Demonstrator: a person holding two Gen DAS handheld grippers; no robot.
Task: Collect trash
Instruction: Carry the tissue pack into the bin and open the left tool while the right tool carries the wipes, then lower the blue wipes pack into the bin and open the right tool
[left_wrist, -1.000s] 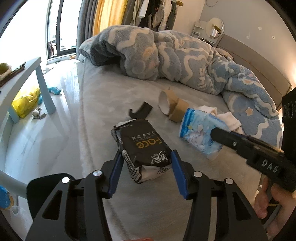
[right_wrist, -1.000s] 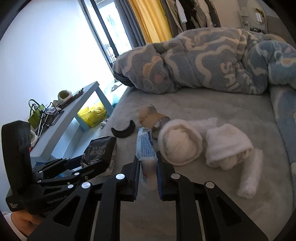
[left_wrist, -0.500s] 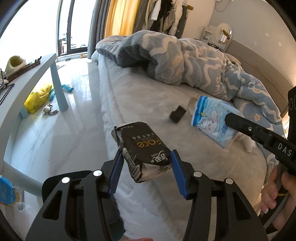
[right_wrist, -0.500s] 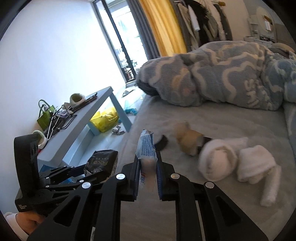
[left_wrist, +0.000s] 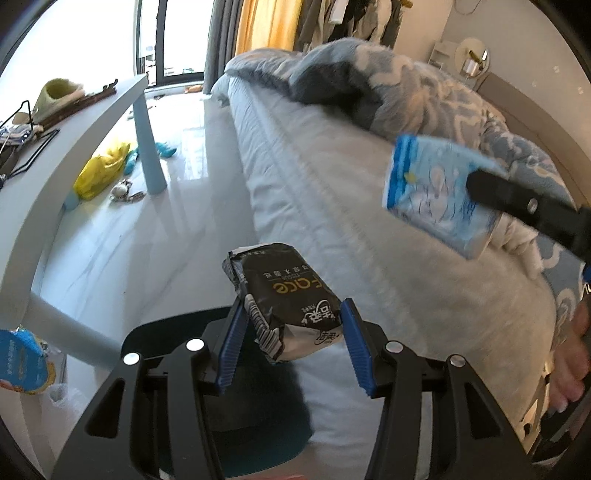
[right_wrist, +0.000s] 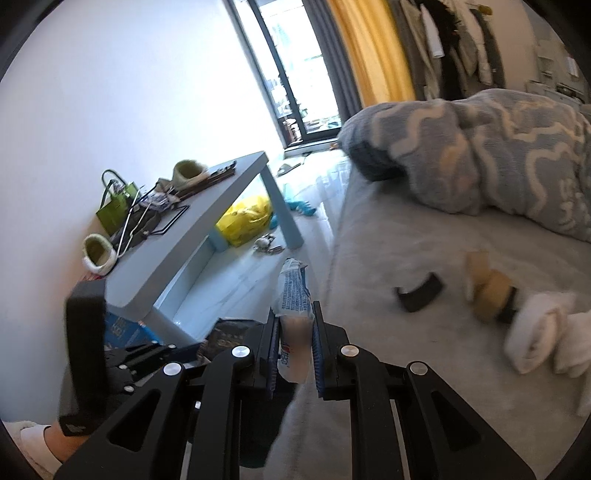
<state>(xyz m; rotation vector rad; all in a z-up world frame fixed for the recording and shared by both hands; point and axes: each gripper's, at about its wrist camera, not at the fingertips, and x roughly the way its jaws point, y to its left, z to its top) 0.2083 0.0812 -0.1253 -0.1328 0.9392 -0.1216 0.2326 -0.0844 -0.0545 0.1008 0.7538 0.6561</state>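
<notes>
My left gripper (left_wrist: 291, 341) is shut on a black tissue pack (left_wrist: 284, 299) and holds it in the air over the bed's edge. My right gripper (right_wrist: 295, 349) is shut on a light blue tissue pack (right_wrist: 293, 299), seen edge-on; it also shows in the left wrist view (left_wrist: 432, 192), held above the bed. The black pack shows dimly in the right wrist view (right_wrist: 227, 334). On the bed lie a black curved piece (right_wrist: 419, 293), a brown cardboard roll (right_wrist: 487, 291) and white rolled socks (right_wrist: 535, 336).
A grey-blue low table (right_wrist: 207, 229) with clutter stands left of the bed (left_wrist: 295, 177). A yellow bag (left_wrist: 98, 171) and small items lie on the floor beneath it. A crumpled blue blanket (right_wrist: 480, 155) covers the far bed. A dark bin (left_wrist: 255, 398) sits below the left gripper.
Both grippers have drawn back from the bed toward its edge and the floor, each still holding its pack. The items on the bed now lie farther off to the right.
</notes>
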